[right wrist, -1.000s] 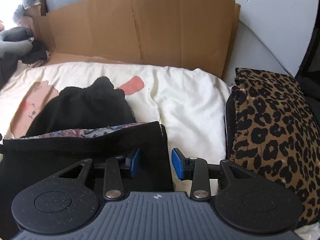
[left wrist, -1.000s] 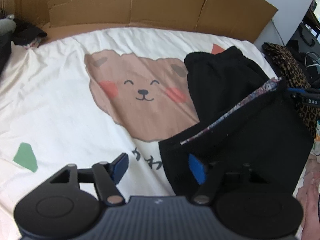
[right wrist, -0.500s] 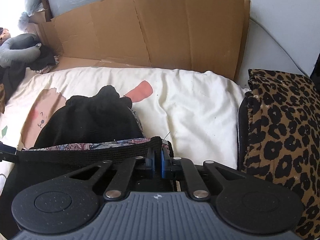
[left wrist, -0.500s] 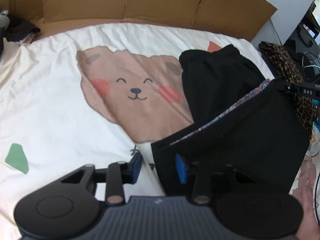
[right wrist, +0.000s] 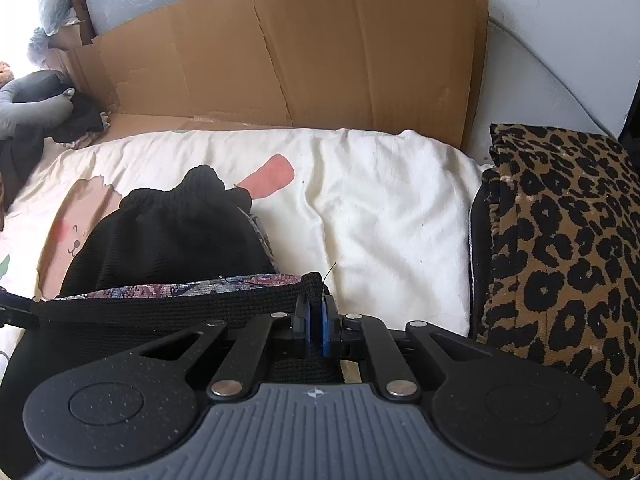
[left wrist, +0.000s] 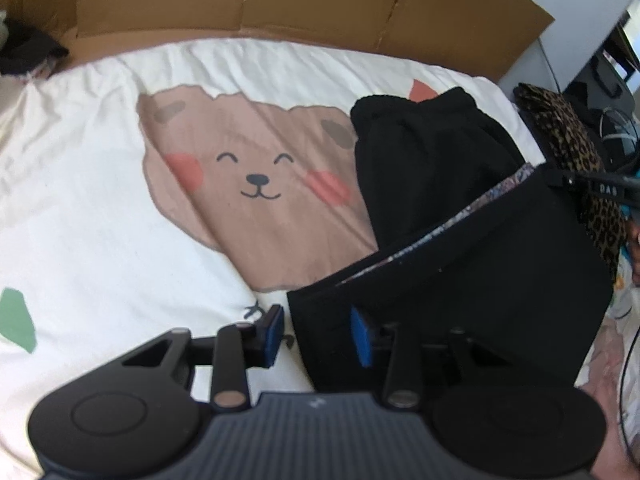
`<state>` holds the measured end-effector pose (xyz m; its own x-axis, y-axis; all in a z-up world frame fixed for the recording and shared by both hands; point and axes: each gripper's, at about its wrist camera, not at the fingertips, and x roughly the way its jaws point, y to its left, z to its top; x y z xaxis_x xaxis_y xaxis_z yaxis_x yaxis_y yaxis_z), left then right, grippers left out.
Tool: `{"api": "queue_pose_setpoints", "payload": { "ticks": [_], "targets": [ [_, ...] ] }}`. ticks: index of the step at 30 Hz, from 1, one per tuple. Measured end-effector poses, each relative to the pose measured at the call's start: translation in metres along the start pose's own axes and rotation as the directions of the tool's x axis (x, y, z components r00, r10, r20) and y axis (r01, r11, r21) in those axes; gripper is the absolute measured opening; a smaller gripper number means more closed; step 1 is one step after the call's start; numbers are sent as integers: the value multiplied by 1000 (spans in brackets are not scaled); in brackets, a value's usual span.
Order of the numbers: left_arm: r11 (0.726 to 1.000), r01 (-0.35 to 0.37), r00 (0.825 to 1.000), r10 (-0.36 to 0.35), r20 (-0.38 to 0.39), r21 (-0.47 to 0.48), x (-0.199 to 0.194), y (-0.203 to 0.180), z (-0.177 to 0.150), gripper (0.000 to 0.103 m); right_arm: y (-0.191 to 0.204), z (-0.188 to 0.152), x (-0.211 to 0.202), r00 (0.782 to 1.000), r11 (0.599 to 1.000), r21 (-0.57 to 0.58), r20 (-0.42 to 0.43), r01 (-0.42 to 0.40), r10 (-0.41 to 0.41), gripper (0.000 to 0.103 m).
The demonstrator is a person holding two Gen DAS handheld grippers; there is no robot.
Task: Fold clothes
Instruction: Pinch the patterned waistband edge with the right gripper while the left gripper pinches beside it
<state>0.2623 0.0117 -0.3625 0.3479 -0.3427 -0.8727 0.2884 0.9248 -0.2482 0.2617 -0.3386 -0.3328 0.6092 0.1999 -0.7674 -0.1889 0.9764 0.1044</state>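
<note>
While the right gripper (right wrist: 316, 326) clamps one corner of the black knit garment's (left wrist: 480, 280) raised hem on the bear-print sheet (left wrist: 80, 208), the closing left gripper (left wrist: 316, 334) straddles the opposite corner, pads not yet pressing.

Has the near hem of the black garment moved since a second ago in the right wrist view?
Yes. The black garment hem has lifted: it lay flat under the right tongs before, and now it is pinched and raised against the cream bedsheet.

Bear-print bedsheet (left wrist: 100, 184), cardboard sheet (right wrist: 320, 60) behind, white wall (right wrist: 560, 8), possibly daylight
</note>
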Motion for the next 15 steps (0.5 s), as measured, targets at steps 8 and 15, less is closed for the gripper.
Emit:
{"api": "queue_pose_setpoints", "payload": {
  "ticks": [8,15],
  "targets": [
    [1000,3,999,-2,34,-15,-4,6,5,7,0,1,2,1000,1000,-2,-3,3,-3,4],
    [1000,-11,1000,11,14,-5,-1,6,6,23,-2,-1,5,1000,999,30,-23,13,-12,15]
  ]
}}
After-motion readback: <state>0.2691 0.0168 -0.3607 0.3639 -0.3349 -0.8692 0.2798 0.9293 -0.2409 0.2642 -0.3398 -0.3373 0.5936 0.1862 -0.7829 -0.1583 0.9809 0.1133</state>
